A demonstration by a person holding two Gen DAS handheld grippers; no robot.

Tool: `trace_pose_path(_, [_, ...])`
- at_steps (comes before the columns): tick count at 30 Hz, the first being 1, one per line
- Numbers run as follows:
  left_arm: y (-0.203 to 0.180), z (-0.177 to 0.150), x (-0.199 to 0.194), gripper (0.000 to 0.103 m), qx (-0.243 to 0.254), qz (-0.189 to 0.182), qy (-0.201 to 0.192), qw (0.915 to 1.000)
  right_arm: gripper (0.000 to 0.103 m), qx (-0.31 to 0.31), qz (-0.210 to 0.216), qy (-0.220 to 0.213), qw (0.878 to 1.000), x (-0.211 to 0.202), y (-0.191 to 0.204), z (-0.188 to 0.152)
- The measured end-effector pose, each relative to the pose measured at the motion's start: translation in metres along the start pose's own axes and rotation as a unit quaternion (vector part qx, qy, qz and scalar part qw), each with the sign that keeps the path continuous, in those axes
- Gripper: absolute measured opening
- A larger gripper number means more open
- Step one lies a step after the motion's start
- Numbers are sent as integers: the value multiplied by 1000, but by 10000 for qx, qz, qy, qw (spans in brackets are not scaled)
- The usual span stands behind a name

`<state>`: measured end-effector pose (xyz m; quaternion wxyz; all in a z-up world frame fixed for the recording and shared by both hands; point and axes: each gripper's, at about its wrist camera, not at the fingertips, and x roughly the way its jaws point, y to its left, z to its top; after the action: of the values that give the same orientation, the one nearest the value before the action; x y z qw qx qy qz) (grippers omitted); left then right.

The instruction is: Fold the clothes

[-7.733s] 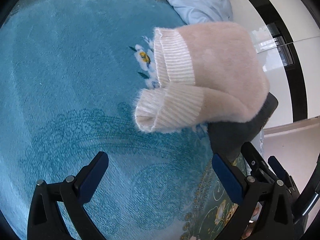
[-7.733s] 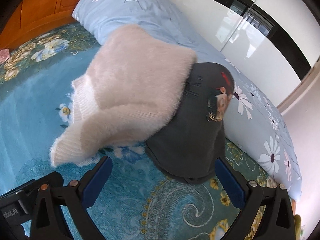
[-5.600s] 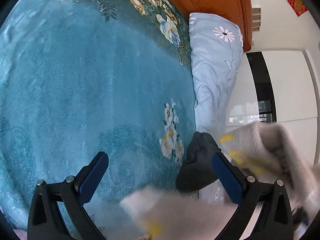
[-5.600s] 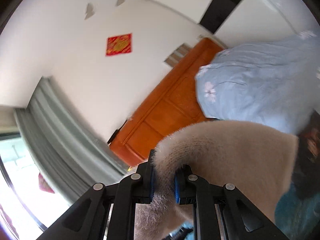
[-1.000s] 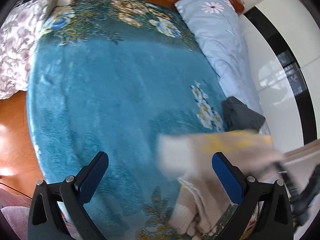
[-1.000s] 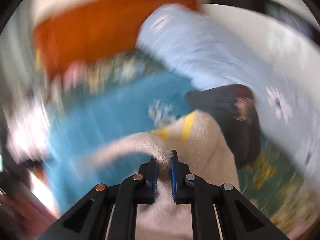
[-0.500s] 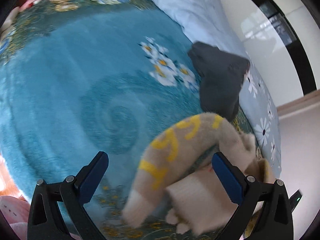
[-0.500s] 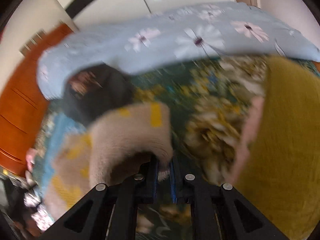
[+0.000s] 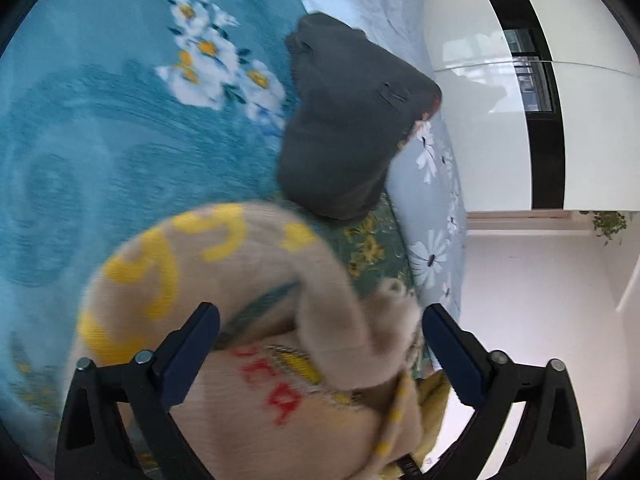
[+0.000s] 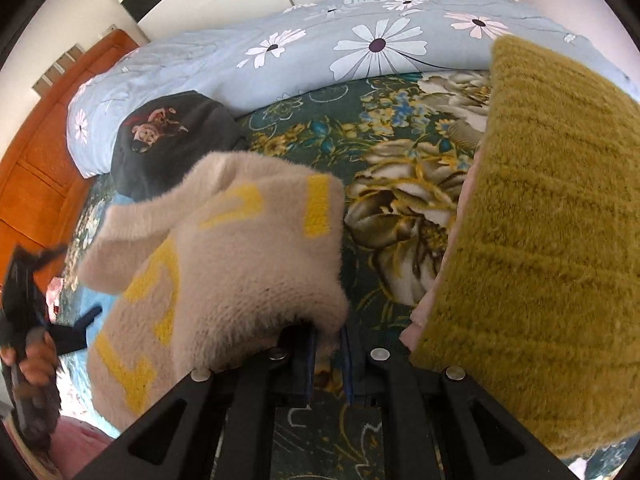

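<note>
A fluffy beige sweater with yellow letters [image 10: 224, 256] hangs bunched from my right gripper [image 10: 328, 360], which is shut on its edge just above the bed. In the left wrist view the same sweater [image 9: 224, 280] fills the space in front of my left gripper [image 9: 320, 344], whose jaws stand wide open with nothing between the pads. A folded dark grey garment [image 9: 344, 120] lies on the teal blanket [image 9: 100, 120] beyond the sweater; it also shows in the right wrist view [image 10: 168, 140].
An olive-yellow knit garment [image 10: 540, 240] lies piled at the right, over something pink. A light blue floral duvet [image 10: 360, 40] runs along the far side. An orange wooden headboard [image 10: 36, 168] and white wardrobe doors [image 9: 492, 120] border the bed.
The right gripper has swung the beige sweater down toward the foot of the bed. The left gripper has moved closer, so the sweater now sits between its open fingers.
</note>
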<state>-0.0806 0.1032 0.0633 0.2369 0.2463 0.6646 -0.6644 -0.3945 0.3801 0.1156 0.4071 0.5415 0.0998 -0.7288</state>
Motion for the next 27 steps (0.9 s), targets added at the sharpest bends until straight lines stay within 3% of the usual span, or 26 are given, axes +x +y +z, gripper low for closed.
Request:
trace_pose_path(1, [-2, -2, 8, 70, 45, 126, 145, 9998, 11, -11, -16, 6, 10000, 0, 0, -1])
trace_pose_path(2, [-3, -4, 17, 44, 88, 258, 299, 9992, 11, -23, -31, 13, 10000, -1, 1, -3])
trace_pose_path(3, [-1, -7, 25, 26, 66, 315, 458, 9984, 11, -30, -13, -12, 10000, -3, 2, -3])
trace_pose_path(7, [12, -12, 21, 20, -69, 522, 263, 9983, 11, -38, 266, -301, 9992, -23, 15, 5])
trace_pose_path(10, [18, -14, 4, 16, -229, 448, 68, 9987, 11, -44, 476, -518, 9975, -37, 24, 11])
trace_pose_path(16, [-14, -11, -64, 1, 233, 337, -778, 9961, 11, -55, 892, -949, 9915, -66, 43, 23])
trace_pose_path(19, [-40, -13, -132, 0, 667, 207, -1785, 9815, 11, -104, 1150, -1210, 9859, -85, 57, 29])
trace_pose_path(22, [-56, -16, -200, 0, 876, -19, -2462, 9653, 11, -255, 1420, -1414, 9794, -104, 78, 38])
trace_pose_path(25, [-53, -23, -239, 0, 944, -53, -2669, 9591, 10, -465, 1616, -1450, 9750, -113, 99, 40])
trace_pose_path(27, [-39, -28, -246, 0, 808, -67, -2634, 9613, 10, -498, 1643, -1408, 9751, -111, 106, 37])
